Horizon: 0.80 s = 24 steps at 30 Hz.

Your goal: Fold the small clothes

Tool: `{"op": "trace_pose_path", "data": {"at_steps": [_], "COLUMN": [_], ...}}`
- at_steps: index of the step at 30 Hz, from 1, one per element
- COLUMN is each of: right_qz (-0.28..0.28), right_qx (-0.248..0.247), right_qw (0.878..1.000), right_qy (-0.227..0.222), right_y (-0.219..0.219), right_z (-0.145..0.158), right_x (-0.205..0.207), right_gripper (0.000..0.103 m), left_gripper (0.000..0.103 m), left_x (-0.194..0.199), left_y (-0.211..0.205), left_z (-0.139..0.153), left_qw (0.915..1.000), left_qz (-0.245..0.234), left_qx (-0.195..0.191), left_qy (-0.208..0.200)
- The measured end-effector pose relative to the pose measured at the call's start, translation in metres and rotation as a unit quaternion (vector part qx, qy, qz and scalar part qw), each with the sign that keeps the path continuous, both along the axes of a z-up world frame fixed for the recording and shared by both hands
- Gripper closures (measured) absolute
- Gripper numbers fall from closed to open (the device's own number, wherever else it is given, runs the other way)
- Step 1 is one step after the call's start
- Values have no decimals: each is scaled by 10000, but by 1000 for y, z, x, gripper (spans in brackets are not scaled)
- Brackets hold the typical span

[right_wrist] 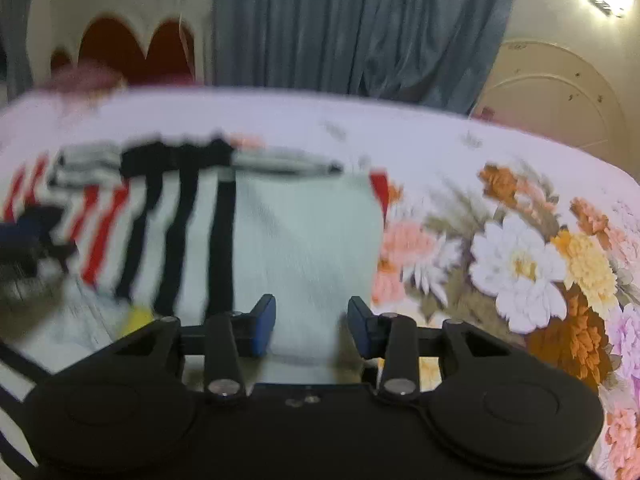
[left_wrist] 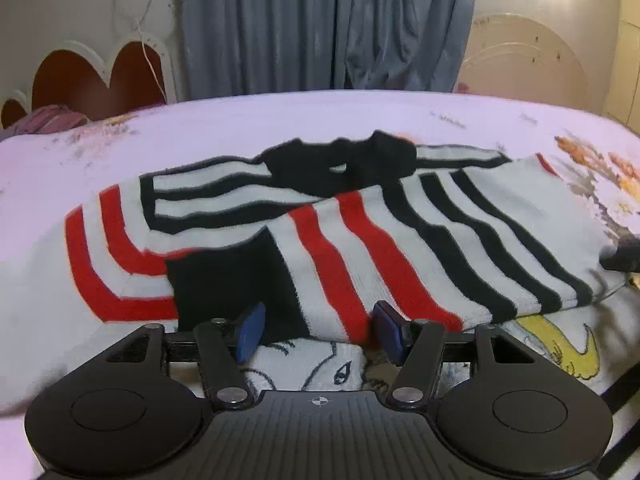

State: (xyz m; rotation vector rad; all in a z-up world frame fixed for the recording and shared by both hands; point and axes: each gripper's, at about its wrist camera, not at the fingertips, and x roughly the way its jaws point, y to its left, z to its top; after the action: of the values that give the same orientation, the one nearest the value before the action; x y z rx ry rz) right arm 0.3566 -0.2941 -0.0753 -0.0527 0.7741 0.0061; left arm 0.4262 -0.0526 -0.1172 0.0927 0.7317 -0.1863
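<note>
A striped sweater [left_wrist: 320,232] lies spread on the bed [left_wrist: 240,128], white with red and black bands and a black collar at its far edge; one sleeve is folded across the body, its black cuff [left_wrist: 228,280] pointing toward the near hem.

In the left wrist view the left gripper [left_wrist: 318,330] sits low at the near hem; its jaws stand wide apart, and the blue pads [left_wrist: 250,332] flank the edge of the folded sleeve, the cuff by the left pad and a red stripe by the right; nothing is pinched between them, and whether the pads touch the cloth cannot be told.

In the right wrist view, which is blurred, the right gripper [right_wrist: 312,328] is at the plain white part of the sweater [right_wrist: 304,240], its jaws also wide; the white cloth runs down between the two pads toward the camera; the picture is too smeared to tell whether the cloth is touched.

The flowered bedsheet [right_wrist: 520,264] shows just right of the garment; a blue-grey curtain [left_wrist: 320,28] hangs behind the bed; a red and white headboard [left_wrist: 92,76] stands at the far left.
</note>
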Motion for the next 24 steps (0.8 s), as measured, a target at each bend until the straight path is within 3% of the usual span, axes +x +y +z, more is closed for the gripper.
{"op": "trace_pose_path", "data": {"at_steps": [1,7,10,12,13,15,19,21,24], "right_qz": [-26,-183,-84,71,158,303,545,675,780], "right_qx": [6,286,400,497,537,646,730,688,619], "right_qw": [9993,9994,9992,9987,9984,9974,9957,9952,9949], "right_qy": [370,-39,-11,-18,-14,21,175,183,151], "right_y": [-2,-3,8,19,28,47,82,99,118], "right_z": [-14,9,12,13,13,10,3,3,5], "right_x": [7,3,6,5,5,5,15,18,24], "right_gripper": [69,62,59,57,57,56,56,56,56], "left_gripper": [44,43,44,44,44,44,44,44,46], "left_x": [1,-21,-49,-74,-86,-111,-139,-147,-150], "left_y": [0,46,107,157,179,230,315,347,380], "left_z": [1,17,23,28,30,31,21,12,3], "left_qw": [10000,9980,9894,9769,9688,9441,8878,8609,8334], "left_qz": [-15,513,1234,1868,2179,2904,4069,4460,4730], "left_qx": [14,-370,-748,-989,-1115,-1448,-2065,-2361,-2755], "left_qy": [28,-88,-156,-322,-394,-582,-598,-643,-761]}}
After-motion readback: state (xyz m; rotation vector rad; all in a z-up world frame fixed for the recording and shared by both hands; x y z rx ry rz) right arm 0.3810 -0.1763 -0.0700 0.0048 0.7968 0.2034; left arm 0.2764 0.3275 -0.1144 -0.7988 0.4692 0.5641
